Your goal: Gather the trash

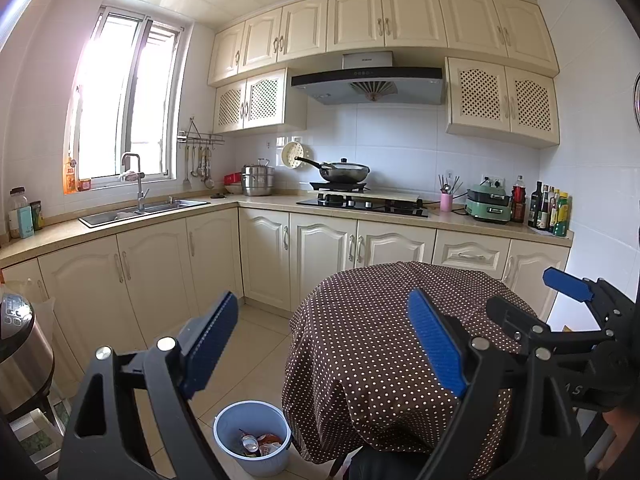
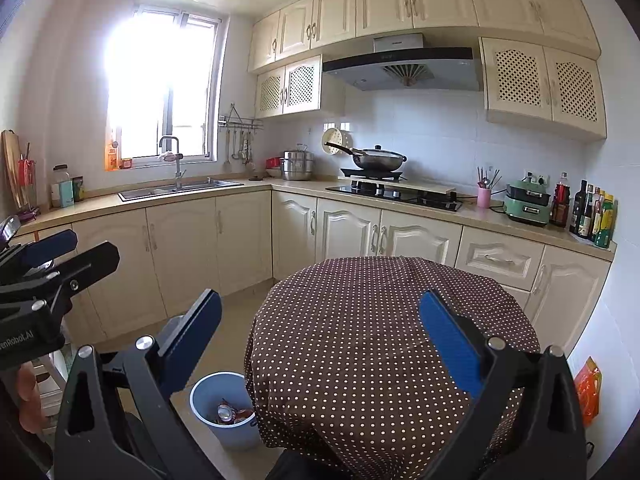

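Note:
Below the table edge on the tiled floor stands a light blue trash bin (image 1: 264, 465) (image 2: 232, 438). Inside it lie a crushed can (image 1: 250, 443) (image 2: 225, 412) and red wrappers (image 1: 271, 439). My left gripper (image 1: 324, 344) is open and empty, held high above the floor between the bin and the table. My right gripper (image 2: 322, 340) is open and empty too, hovering over the near part of the round table with a brown polka-dot cloth (image 1: 372, 320) (image 2: 352, 312). Each gripper shows at the edge of the other's view (image 1: 538, 300) (image 2: 74, 252). No trash is visible on the cloth.
Cream cabinets and a counter with a sink (image 1: 140, 210) and a stove with a wok (image 1: 344, 172) run along the far walls. A steel rice cooker (image 1: 20, 344) stands at the near left. An orange bag (image 2: 588, 392) hangs at the right. A hand (image 2: 28, 400) holds the left gripper.

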`<state>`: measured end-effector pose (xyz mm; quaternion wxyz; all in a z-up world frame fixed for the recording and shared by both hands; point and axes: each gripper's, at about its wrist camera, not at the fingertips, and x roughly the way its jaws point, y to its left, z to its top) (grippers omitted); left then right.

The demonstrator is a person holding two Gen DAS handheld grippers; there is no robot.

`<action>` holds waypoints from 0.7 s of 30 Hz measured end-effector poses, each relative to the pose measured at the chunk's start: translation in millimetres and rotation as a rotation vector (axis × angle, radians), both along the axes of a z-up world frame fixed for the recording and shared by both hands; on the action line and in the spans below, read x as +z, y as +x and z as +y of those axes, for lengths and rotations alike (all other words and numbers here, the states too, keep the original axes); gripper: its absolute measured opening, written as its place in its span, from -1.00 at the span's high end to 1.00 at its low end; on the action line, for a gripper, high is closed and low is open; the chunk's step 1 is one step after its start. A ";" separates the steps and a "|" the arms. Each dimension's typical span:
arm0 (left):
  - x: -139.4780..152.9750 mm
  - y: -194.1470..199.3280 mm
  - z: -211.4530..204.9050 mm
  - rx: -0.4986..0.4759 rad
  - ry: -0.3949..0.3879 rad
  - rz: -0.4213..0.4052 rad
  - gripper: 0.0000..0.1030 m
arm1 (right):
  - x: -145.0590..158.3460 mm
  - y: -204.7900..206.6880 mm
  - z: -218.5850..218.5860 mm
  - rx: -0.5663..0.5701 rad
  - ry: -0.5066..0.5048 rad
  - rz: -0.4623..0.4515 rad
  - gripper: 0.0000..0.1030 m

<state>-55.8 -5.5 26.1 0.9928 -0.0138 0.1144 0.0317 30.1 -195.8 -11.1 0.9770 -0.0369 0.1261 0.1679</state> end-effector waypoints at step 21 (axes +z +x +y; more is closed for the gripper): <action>2.0 1.4 3.4 -0.001 0.001 0.006 -0.64 | -0.1 2.8 -4.4 0.012 -0.003 0.005 -0.86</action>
